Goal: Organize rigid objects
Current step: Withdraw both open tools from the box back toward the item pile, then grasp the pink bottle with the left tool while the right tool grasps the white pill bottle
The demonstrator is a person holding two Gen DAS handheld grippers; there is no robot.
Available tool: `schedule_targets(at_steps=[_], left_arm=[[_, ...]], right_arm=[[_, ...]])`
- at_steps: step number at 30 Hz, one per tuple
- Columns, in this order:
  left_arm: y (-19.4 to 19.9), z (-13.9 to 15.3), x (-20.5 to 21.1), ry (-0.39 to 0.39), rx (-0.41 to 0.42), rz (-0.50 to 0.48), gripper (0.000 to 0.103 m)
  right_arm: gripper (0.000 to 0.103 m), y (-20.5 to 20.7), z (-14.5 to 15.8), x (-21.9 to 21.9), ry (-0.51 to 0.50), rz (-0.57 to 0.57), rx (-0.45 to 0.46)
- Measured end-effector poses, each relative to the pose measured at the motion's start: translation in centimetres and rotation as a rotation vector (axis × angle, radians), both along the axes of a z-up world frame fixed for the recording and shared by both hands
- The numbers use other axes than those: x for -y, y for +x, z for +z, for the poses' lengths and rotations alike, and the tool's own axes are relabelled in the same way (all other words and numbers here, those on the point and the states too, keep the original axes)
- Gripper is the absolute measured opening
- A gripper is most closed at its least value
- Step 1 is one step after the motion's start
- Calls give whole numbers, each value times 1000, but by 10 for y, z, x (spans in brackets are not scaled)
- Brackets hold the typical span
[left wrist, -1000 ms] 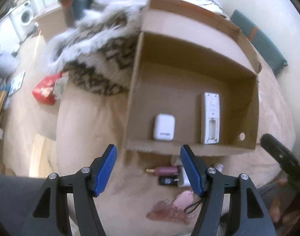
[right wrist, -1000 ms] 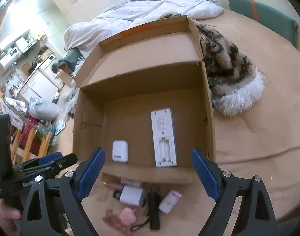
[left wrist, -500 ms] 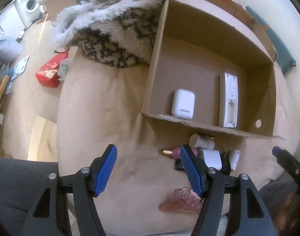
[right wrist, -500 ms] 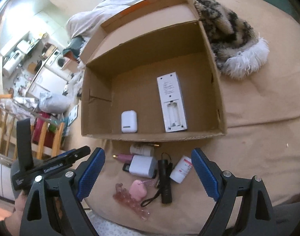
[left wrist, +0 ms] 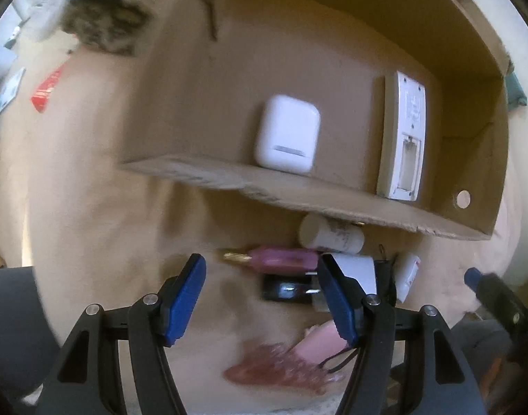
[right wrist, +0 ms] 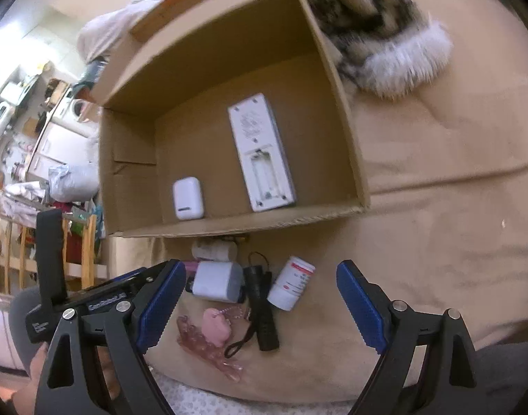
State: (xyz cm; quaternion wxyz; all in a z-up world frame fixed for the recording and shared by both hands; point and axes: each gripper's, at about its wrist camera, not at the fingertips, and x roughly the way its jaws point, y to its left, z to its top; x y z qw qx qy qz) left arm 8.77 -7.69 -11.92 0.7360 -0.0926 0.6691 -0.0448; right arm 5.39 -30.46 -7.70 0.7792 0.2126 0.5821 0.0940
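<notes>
An open cardboard box lies on the tan bed and holds a white earbud case and a white remote. In front of it lie a white tube, a pink lipstick, a white charger block, a black flashlight, a white pill bottle and a pink charm. My left gripper is open, low over the lipstick and charger. My right gripper is open above the flashlight and bottle.
A furry patterned blanket lies beside the box's right wall. A pink hair claw lies near the bed's front edge. The left gripper's body shows at the left of the right wrist view. Furniture and clutter stand beyond the bed.
Both grippers have dropped lower and closer to the loose objects in front of the box. Both stay open and empty.
</notes>
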Motion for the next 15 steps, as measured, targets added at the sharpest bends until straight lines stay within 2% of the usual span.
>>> schedule_targets(at_steps=[5, 11, 12, 15], left_arm=[[9, -14, 12, 23, -35, -9, 64], [12, -23, 13, 0, -58, 7, 64], [14, -24, 16, 1, -61, 2, 60], [19, -29, 16, 20, -69, -35, 59]], right_arm=[[95, 3, -10, 1, 4, -7, -37], [95, 9, -13, -6, -12, 18, -45], [95, 10, -14, -7, -12, 19, -51], [95, 13, -21, -5, -8, 20, -85]])
